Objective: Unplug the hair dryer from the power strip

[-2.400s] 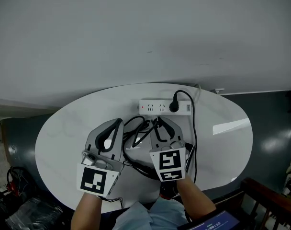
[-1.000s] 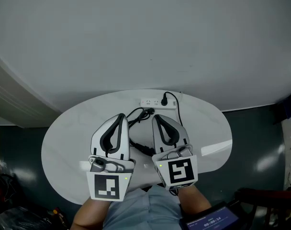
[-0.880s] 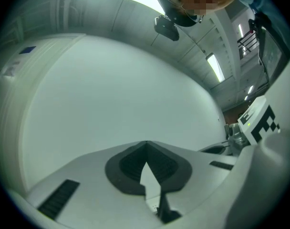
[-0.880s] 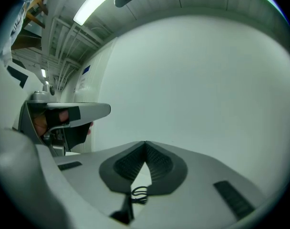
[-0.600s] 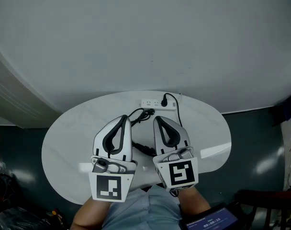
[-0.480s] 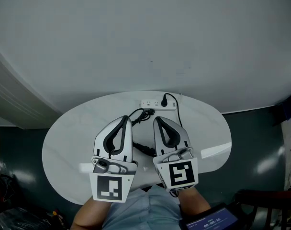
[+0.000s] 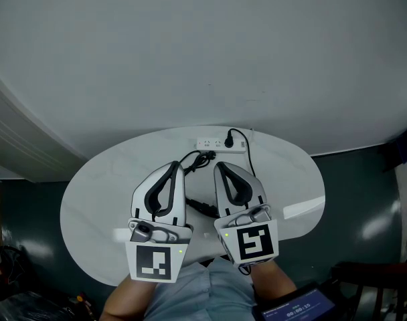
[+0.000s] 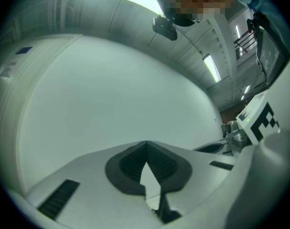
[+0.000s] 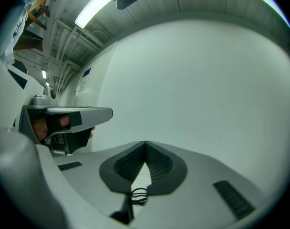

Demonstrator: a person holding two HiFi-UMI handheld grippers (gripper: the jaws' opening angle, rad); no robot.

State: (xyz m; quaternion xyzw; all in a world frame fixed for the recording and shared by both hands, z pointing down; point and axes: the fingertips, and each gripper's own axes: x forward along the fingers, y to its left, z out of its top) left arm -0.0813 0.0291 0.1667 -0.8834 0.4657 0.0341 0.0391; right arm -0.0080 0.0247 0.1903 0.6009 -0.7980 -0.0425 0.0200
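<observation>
1. Power strip, white oblong plastic (image 7: 213, 143), lies on the white oval table (image 7: 96, 192); the black round plug (image 7: 229, 141) sits seated near its right end.
2. Black cord (image 7: 248, 154) trails from the strip toward the person.
3. Left gripper (image 7: 173, 166) and right gripper (image 7: 219, 166) are short of the strip, jaws together, empty.

Power strip (image 7: 213, 143) at far edge of surface (image 7: 103, 186), about centre. Plug (image 7: 229, 141) sits in it, right of its middle. Cord (image 7: 248, 154) runs from plug toward near side, passing right of right gripper (image 7: 219, 167). Left gripper (image 7: 175, 166) just beside it, on its left. Both over near half, pointing at strip. Cable loops (image 7: 203, 155) lie between their tips and strip.
</observation>
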